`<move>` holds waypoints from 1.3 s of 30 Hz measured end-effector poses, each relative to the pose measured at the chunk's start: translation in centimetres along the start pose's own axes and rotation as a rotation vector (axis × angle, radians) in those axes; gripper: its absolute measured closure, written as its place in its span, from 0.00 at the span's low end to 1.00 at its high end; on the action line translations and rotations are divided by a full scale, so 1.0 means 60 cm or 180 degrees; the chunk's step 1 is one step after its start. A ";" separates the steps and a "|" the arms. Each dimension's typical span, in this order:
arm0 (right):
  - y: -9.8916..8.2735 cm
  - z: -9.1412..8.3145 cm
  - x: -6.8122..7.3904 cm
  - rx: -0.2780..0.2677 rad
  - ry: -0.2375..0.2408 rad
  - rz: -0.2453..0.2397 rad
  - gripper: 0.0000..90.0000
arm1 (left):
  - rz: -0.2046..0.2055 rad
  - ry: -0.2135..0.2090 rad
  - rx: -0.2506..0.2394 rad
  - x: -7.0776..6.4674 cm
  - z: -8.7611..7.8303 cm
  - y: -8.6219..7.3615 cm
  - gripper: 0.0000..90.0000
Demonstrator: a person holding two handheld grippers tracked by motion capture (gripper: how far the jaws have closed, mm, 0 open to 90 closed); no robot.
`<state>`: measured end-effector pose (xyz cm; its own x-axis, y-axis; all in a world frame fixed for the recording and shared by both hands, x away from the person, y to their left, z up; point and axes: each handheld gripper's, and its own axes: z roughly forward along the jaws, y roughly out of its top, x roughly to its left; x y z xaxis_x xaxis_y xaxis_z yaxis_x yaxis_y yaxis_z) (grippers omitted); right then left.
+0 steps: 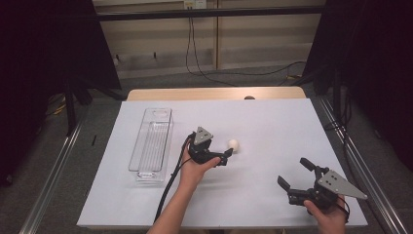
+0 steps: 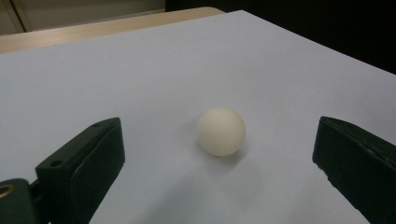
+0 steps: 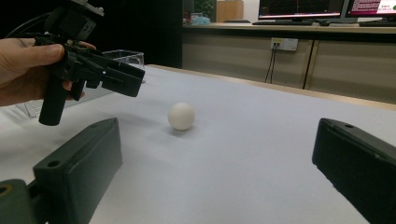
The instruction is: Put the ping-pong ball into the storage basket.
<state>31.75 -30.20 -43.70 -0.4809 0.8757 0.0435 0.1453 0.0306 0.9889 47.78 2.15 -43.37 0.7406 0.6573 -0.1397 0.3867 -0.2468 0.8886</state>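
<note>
A small cream-white ball (image 1: 234,144) rests on the white table sheet (image 1: 272,126) near the middle. My left gripper (image 1: 226,156) is held just left of the ball, jaws open and pointed at it. In the left gripper view the ball (image 2: 221,131) lies a short way ahead between the open jaws, untouched. My right gripper (image 1: 294,173) is open near the front right, empty. In the right gripper view the ball (image 3: 181,116) sits farther off, with the left gripper (image 3: 123,79) and a hand beside it.
A clear plastic rectangular bin (image 1: 152,142) stands on the left part of the sheet, also seen as the bin (image 3: 122,58) behind the hand. The wooden table edge (image 1: 214,92) runs along the far side. Black frame posts and cables stand beyond.
</note>
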 end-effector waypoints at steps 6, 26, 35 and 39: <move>0.000 0.000 -0.001 -0.0005 0.0008 0.0003 0.01 | -0.0020 0.0007 0.0009 0.000 0.005 -0.001 0.03; 0.000 0.000 -0.001 0.0006 0.0009 0.0000 0.01 | -0.0054 0.0007 0.0041 0.000 0.011 -0.001 0.03; 0.000 0.000 0.000 0.0007 0.0013 0.0005 0.01 | 0.0007 -0.0022 0.0085 -0.004 0.018 0.008 0.03; 0.000 0.000 0.000 -0.0001 0.0005 0.0008 0.01 | 0.0006 -0.0003 0.0108 -0.006 0.023 0.007 0.03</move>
<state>31.75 -30.21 -43.69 -0.4819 0.8750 0.0463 0.1463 0.0283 0.9888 48.46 0.82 -43.54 0.7418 0.6562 -0.1385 0.4037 -0.2720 0.8735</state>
